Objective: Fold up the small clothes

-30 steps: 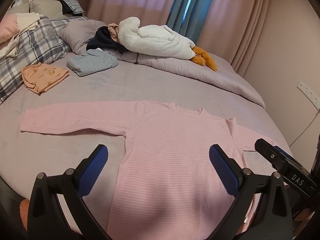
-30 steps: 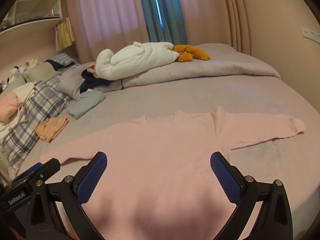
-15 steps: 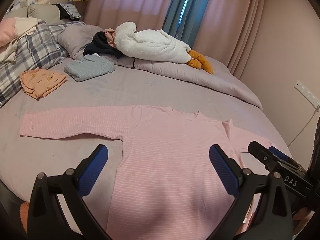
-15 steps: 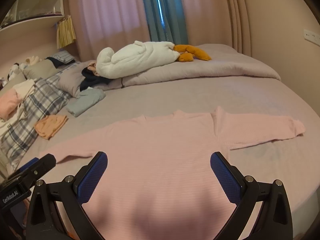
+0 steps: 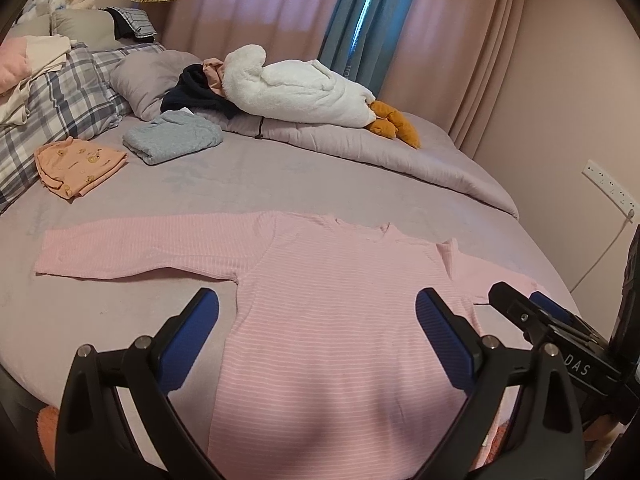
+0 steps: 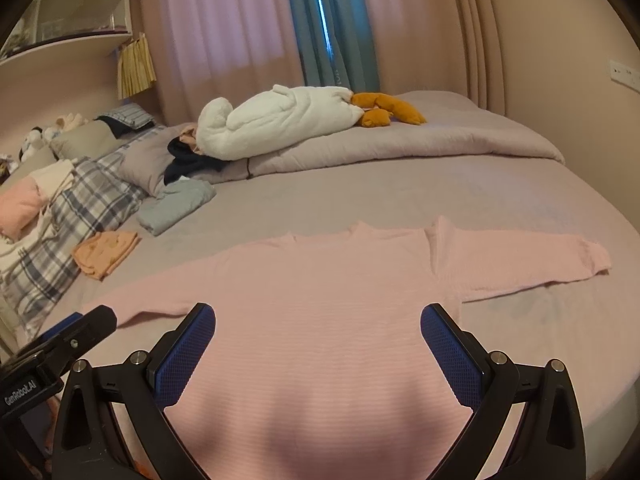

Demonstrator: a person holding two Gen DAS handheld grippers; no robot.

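A pink, finely striped long-sleeved knit top [image 5: 340,320] is laid flat on the mauve-grey bed [image 5: 280,176], neckline away from the cameras, both sleeves spread out to the sides and the hem near the bed's front edge. The left gripper [image 5: 318,334] is held above the body of the top with its blue-padded jaws spread wide and nothing between them; the right gripper [image 6: 318,344] is likewise gaping and empty over the same cloth. No fold is judged to be started yet. The risks are seen plainly enough: if only the upper layer of the knit is pinched, front and back could be pulled apart and the fold left bunched. If a sleeve [image 6: 520,260] is lifted from its middle and not near the cuff, it could be dragged crooked across the body. The hem lies close to the bed's edge, so a careless tug could send it sliding off. A folded grey-blue garment [image 5: 172,138] and a folded orange printed garment [image 5: 78,166] are lying well apart, out of harm's way.
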